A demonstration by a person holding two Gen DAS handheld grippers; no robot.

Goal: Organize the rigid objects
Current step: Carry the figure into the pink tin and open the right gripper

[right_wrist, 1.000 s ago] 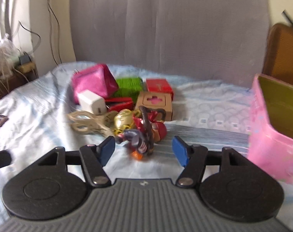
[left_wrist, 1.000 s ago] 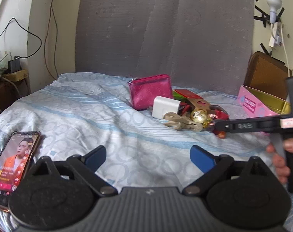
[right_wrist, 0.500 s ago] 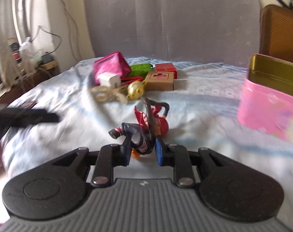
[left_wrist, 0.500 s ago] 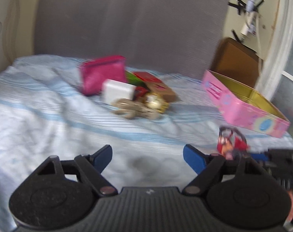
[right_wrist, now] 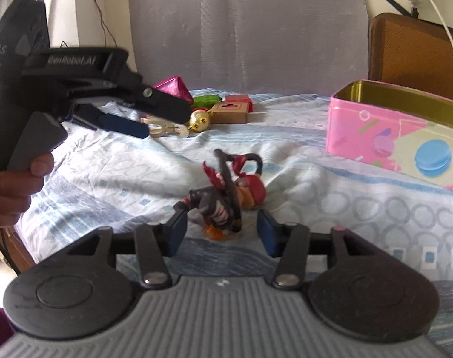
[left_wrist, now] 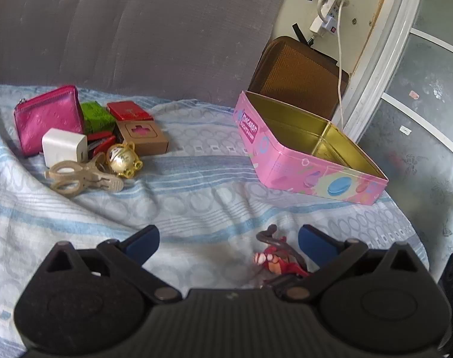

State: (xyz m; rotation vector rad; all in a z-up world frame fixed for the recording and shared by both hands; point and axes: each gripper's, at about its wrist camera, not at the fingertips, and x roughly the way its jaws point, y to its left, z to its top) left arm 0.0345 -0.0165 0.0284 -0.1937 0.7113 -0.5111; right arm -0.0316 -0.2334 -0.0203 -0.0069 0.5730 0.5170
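Note:
A small red and dark toy figurine lies on the blue-patterned bedsheet. My right gripper has the toy between its blue pads, and its jaws are opening, with the pads off the toy. The left wrist view shows the same figurine just inside the right finger of my left gripper. That gripper's jaws are opening wide and hold nothing. An open pink macaron tin with gold compartments sits beyond. My left gripper hangs above the bed in the right wrist view, gripped by a hand.
A pile lies at the back left: magenta pouch, white charger, beige clip, gold bell ornament, cardboard box, red tin. A brown case stands behind the pink tin. The bed's edge runs down the right.
My right gripper shut on the figurine, drew it away from the pile to the near sheet, then opened. My left gripper swung right toward the tin; the phone left its view.

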